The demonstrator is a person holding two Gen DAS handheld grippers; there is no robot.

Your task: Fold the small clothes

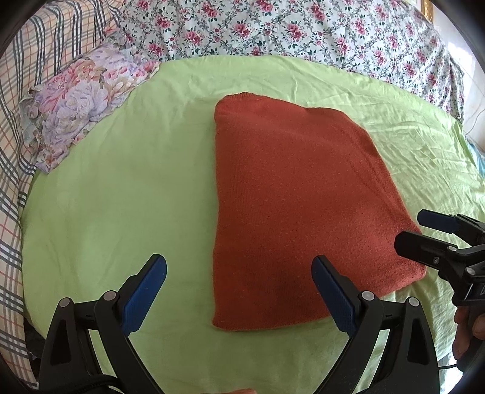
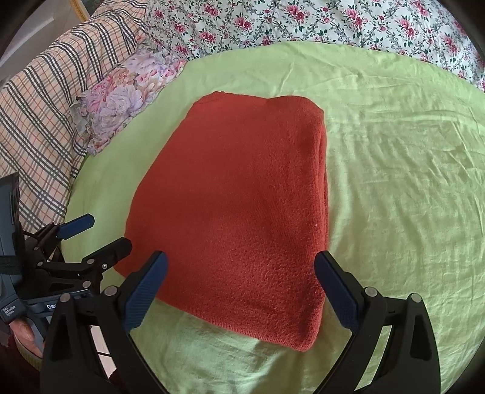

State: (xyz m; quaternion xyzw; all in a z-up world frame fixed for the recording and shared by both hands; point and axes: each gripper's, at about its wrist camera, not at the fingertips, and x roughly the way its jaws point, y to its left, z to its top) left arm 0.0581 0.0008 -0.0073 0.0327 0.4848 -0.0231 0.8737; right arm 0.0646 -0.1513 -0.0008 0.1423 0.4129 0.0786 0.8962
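While the rust-red knit garment [image 1: 291, 206] lies folded into a thick rectangle on the green sheet [image 1: 121, 188], the left gripper [image 1: 239, 291] and right gripper [image 2: 241, 288] hover at its near edge, jaws spread and empty. If either one snags only the top layer, the stack will likely slide apart.

Each hand-held gripper [image 1: 239, 272] has black arms, blue ribbed pads [image 1: 145, 291], silver rivets.

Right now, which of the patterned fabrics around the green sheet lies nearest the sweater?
The small pillow with large lilac and pink blooms, just off the sweater's far-left corner. The plaid cover and the small-flowered quilt lie farther out.
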